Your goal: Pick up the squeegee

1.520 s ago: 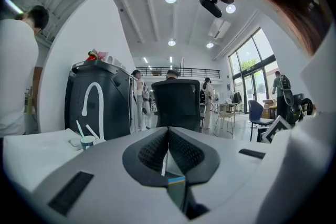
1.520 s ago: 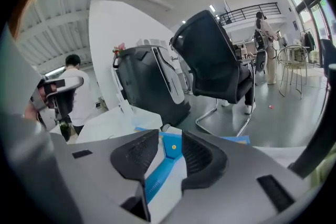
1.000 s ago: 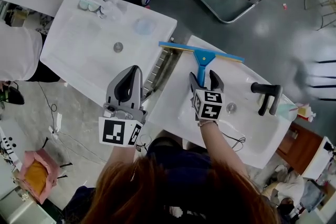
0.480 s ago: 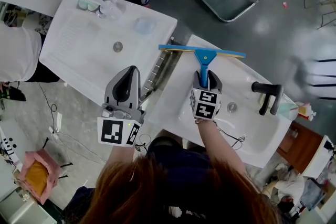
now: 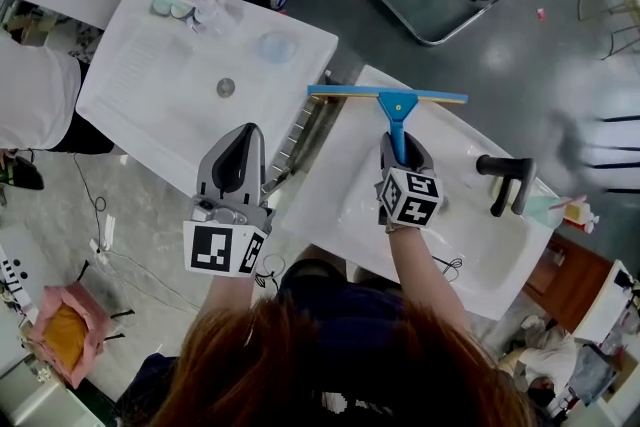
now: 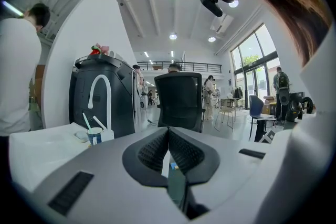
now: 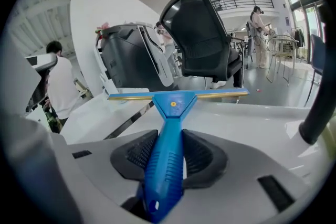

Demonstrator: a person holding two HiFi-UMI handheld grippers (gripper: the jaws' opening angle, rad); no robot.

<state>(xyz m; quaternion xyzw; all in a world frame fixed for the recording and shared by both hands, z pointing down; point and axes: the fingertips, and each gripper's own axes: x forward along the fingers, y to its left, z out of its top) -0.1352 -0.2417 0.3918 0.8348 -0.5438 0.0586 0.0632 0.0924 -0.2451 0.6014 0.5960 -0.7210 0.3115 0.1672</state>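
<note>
Only the right gripper view shows the right gripper's [image 7: 168, 134] fingers closing snug on the blue plastic squeegee's [image 7: 173, 105] ribbed handle. Head view shows it lying on the white basin [image 5: 480, 250], with the left gripper's [image 5: 249, 131] fingers together, empty.

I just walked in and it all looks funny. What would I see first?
The bright blue plastic squeegee catches the eye first, with its long blade at the far rim of the white sink on the right. The right tool is closing its jaws around the blue handle. The left tool, shut and empty, hangs beside it on the left.
</note>
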